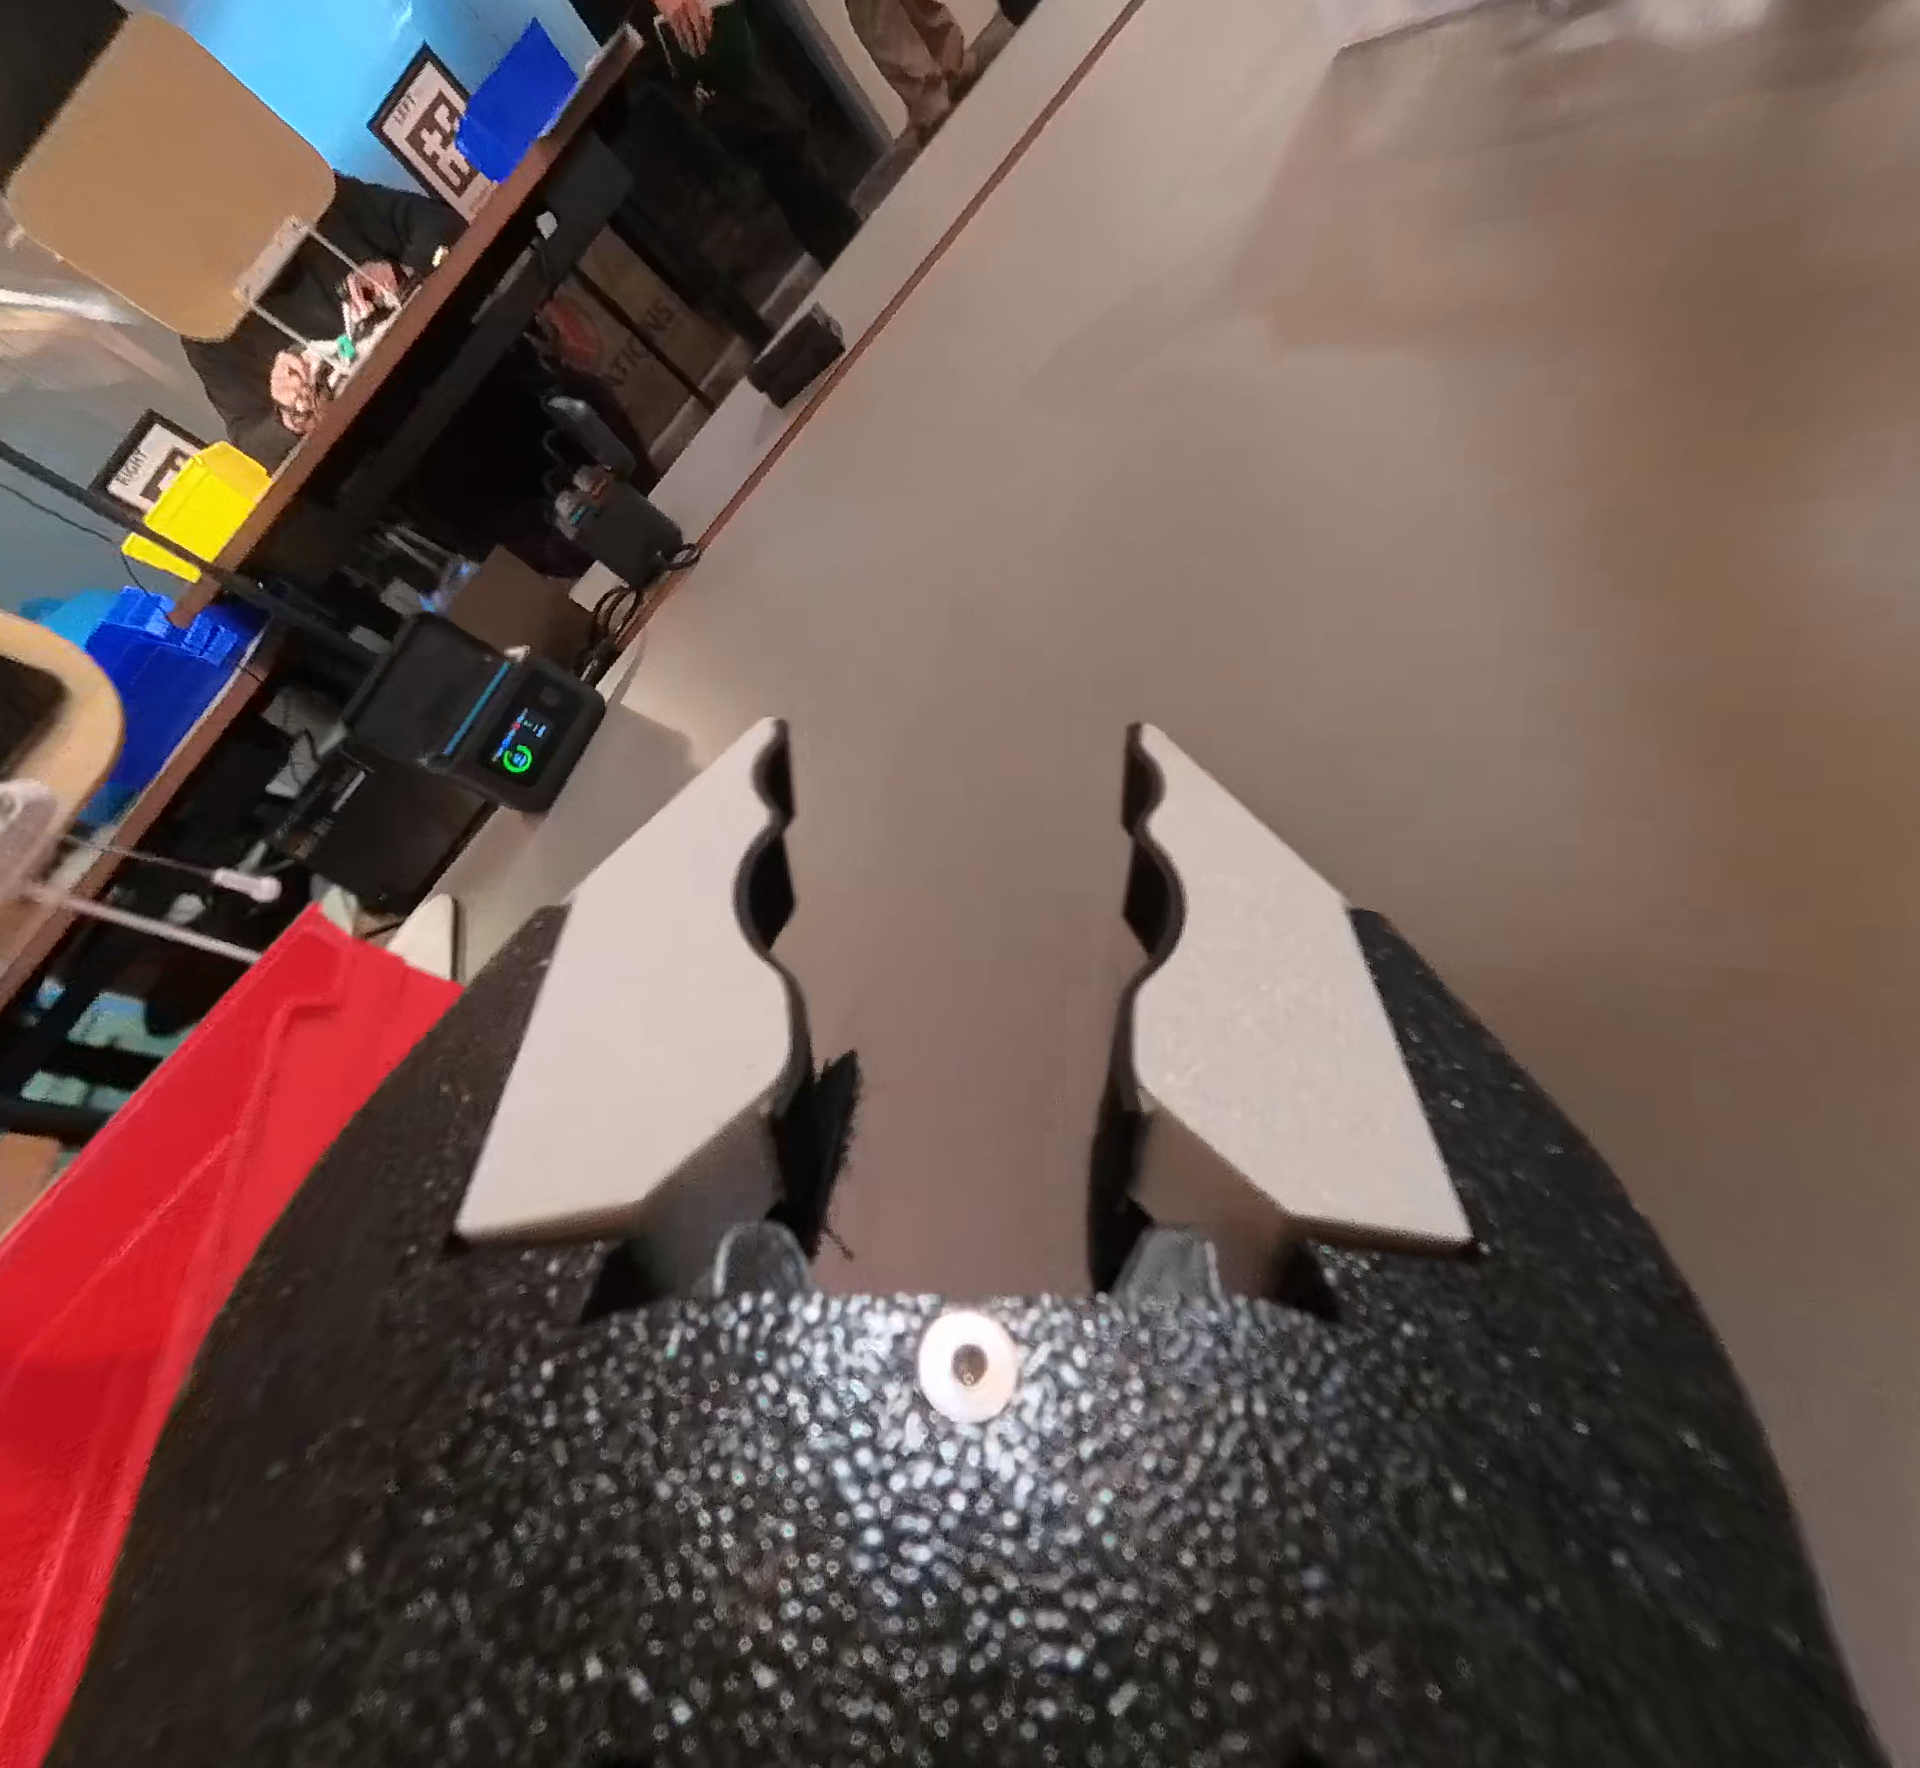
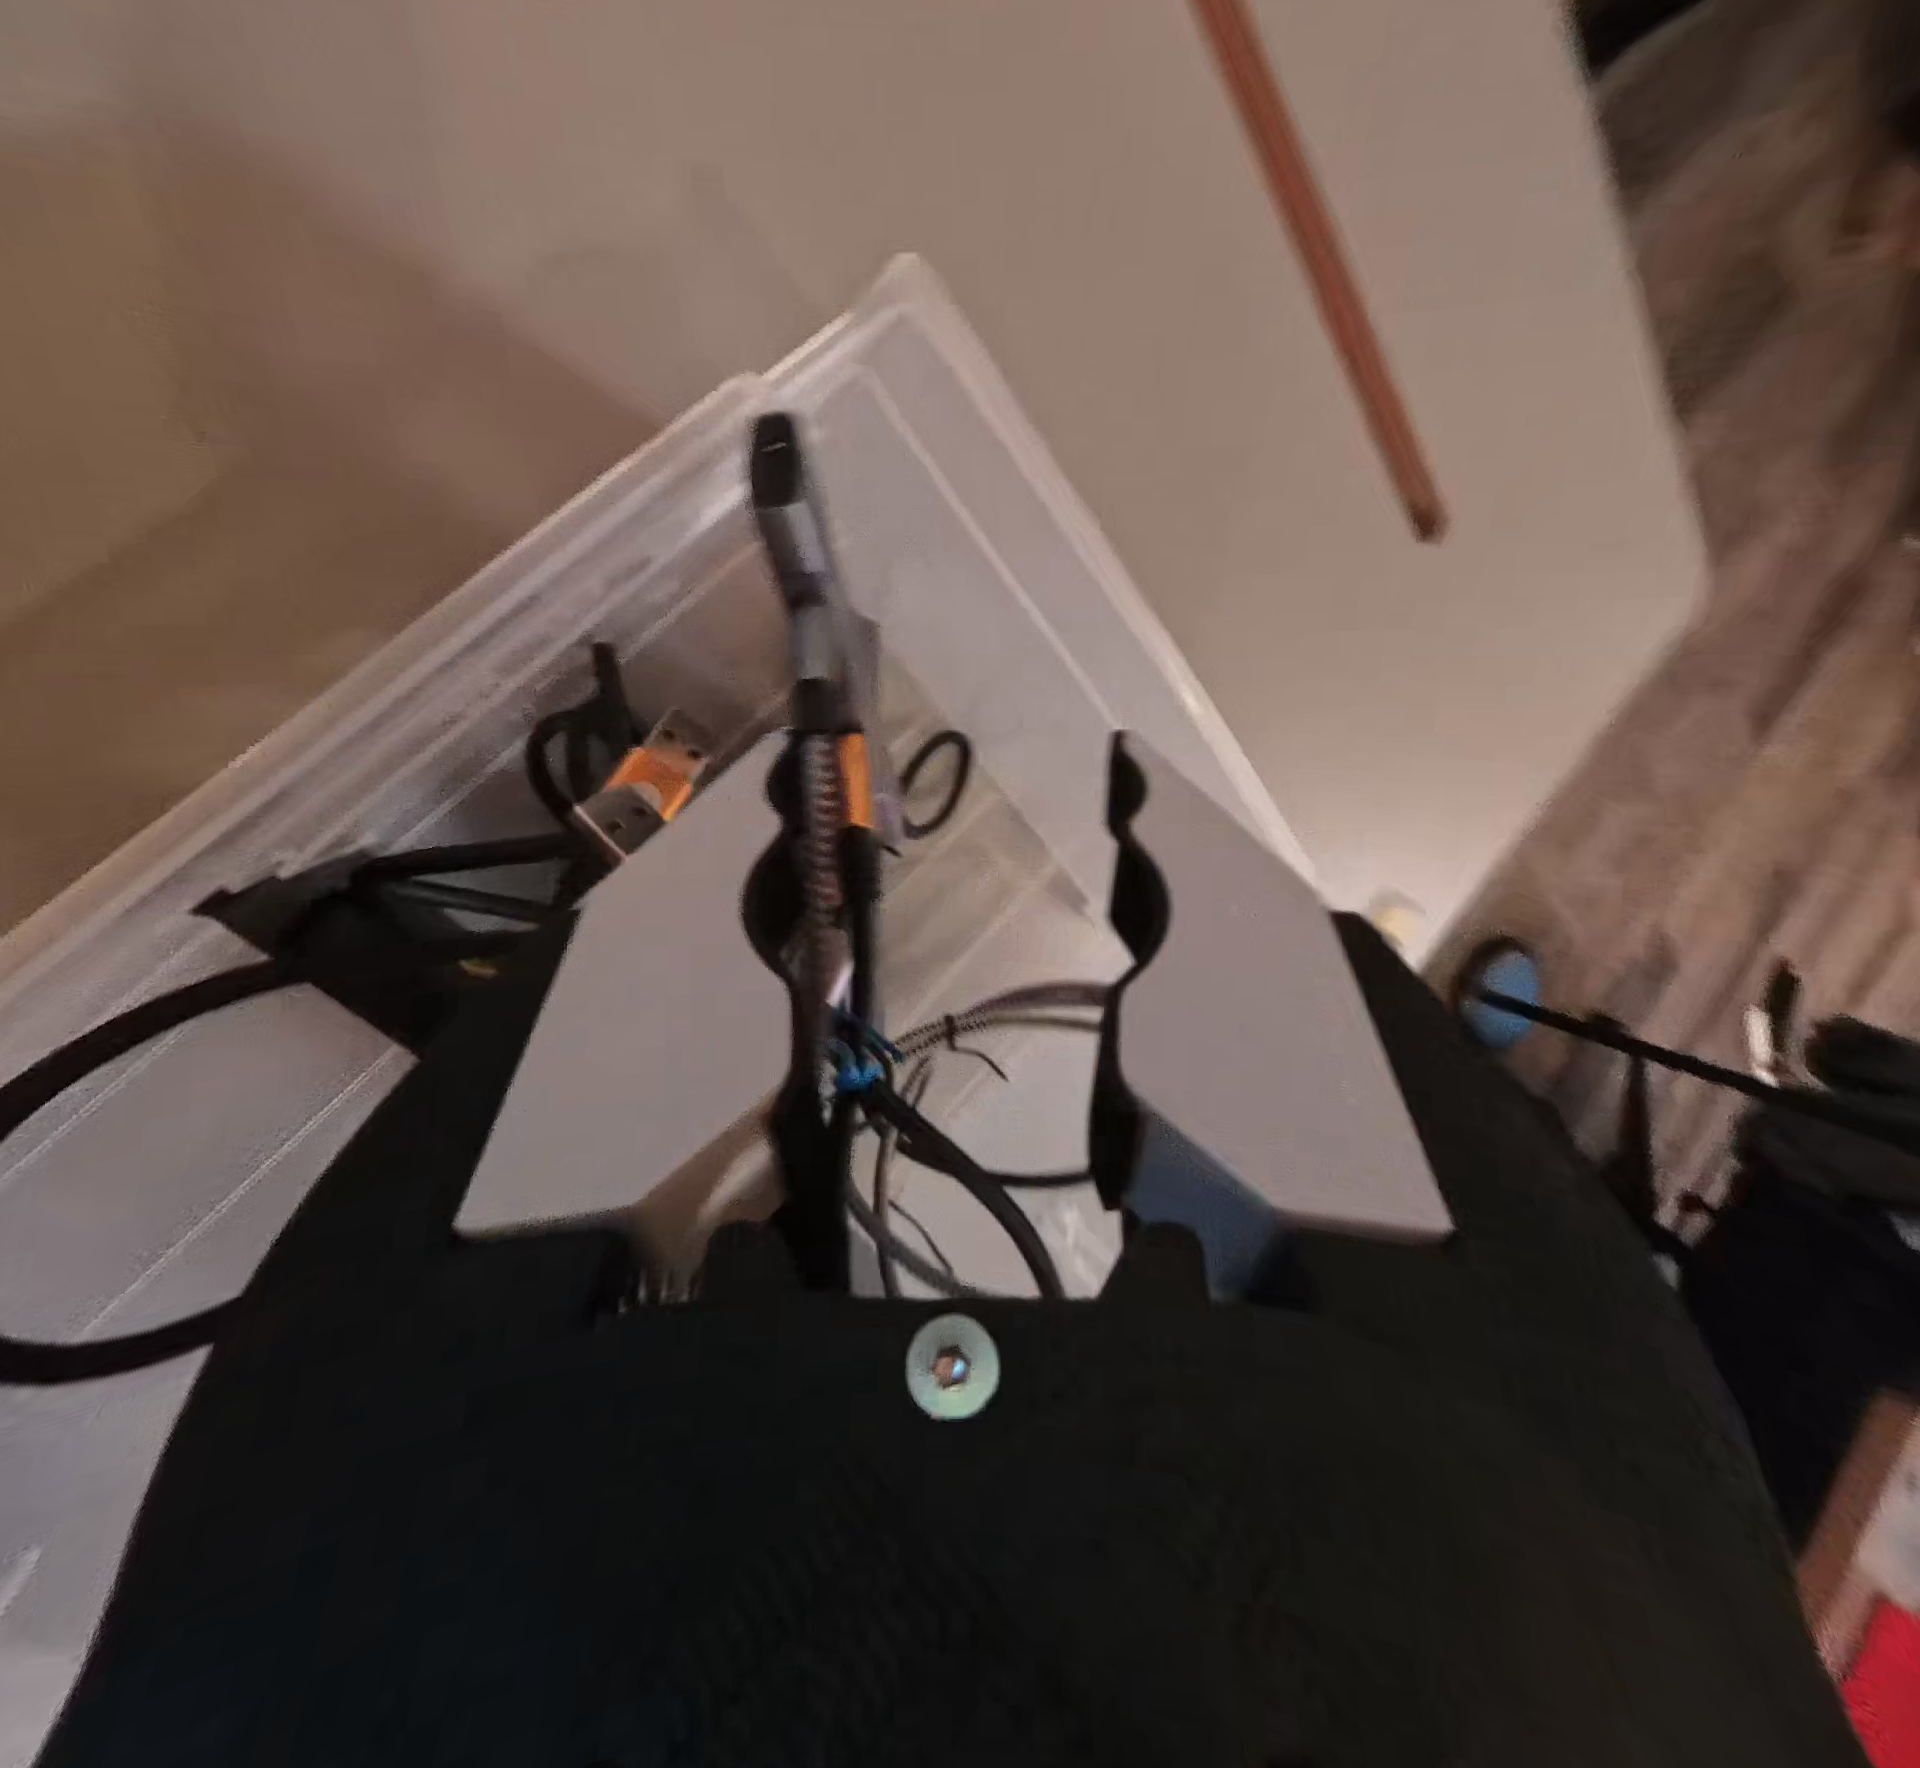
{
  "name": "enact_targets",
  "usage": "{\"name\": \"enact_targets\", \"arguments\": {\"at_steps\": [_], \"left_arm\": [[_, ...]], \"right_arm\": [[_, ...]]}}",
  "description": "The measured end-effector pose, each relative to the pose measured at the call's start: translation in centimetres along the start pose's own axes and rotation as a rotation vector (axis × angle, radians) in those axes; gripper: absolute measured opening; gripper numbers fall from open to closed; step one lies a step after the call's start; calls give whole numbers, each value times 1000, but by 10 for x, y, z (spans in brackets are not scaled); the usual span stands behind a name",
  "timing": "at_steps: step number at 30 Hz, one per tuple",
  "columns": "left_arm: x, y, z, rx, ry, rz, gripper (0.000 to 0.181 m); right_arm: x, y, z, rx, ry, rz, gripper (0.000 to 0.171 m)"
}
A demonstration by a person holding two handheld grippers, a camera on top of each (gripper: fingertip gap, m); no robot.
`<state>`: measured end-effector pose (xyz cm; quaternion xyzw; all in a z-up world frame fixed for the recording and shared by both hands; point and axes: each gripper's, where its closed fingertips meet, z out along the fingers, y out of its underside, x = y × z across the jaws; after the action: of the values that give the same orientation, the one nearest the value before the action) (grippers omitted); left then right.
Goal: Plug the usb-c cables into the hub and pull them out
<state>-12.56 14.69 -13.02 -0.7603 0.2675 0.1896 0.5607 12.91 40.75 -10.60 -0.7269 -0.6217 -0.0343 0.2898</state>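
The broad beige tabletop (image 1: 1299, 575) fills most of the left wrist view, its thin brown edge running diagonally toward a background of desks. On it, in the right wrist view, lies a clear shallow plastic tray (image 2: 987, 492) with ribbed walls, seen at a tilt and blurred. The left gripper (image 1: 956, 762), a black speckled body with two pale grey scalloped fingers, stands spread wide over bare tabletop with nothing between its fingers. The right gripper (image 2: 940, 752), of the same build, is likewise spread wide; a black braided cable (image 2: 831, 887) passes up through the gap close against the left finger, but whether it touches that finger cannot be told. The cable leads through an orange-banded plug (image 2: 854, 783) to a slim grey and black adapter piece (image 2: 795, 534) pointing away over the tray. Left of it, inside the tray, lies a second orange and silver plug (image 2: 644, 793) with its own black cable (image 2: 125, 1022) looping out over the tray wall. No hub can be made out.
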Motion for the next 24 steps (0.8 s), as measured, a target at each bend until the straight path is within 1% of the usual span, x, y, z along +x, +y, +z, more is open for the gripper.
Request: {"name": "enact_targets", "arguments": {"at_steps": [1,3,5,7,8,9,11,13,14,15,16,17,19,20,21,23,24], "left_arm": [[-6,-3,-5,-12,-7,-27,74],[-21,-6,-20,-55,-18,-105,103],[-36,-3,-39,-121,-26,-192,128],[-53,6,-61,-185,-58,-275,144],[-60,14,-72,-217,-79,-322,149],[-68,25,-84,-262,-110,-362,151],[-82,59,-108,-405,-189,-410,151],[-86,95,-127,-563,-224,-457,146],[-84,108,-131,-615,-214,-478,140],[-78,120,-136,-677,-178,-497,126],[-75,129,-141,-727,-162,-521,115],[-76,135,-146,-753,-164,-527,104],[-80,140,-153,-780,-165,-504,81],[-80,144,-155,-801,-151,-489,69],[-79,149,-158,-835,-134,-467,57],[-79,162,-166,-920,-128,-401,33],[-77,165,-167,-933,-112,-376,33]], "right_arm": [[6,0,-12,35,67,26,72],[14,-1,-49,173,188,126,92],[18,11,-94,321,305,268,100],[18,42,-127,401,404,411,107],[15,62,-134,402,429,486,110],[11,86,-133,366,439,553,110],[-4,139,-116,206,416,658,111],[-23,182,-92,36,345,724,108],[-34,197,-81,-30,302,747,103],[-42,207,-74,-76,270,758,95],[-48,213,-70,-108,262,766,90],[-48,216,-69,-120,278,785,85],[-46,214,-71,-104,307,801,57],[-47,213,-71,-104,309,794,40],[-46,214,-71,-112,318,782,31],[-49,211,-71,-103,293,769,24],[-53,207,-71,-83,265,774,19]]}}
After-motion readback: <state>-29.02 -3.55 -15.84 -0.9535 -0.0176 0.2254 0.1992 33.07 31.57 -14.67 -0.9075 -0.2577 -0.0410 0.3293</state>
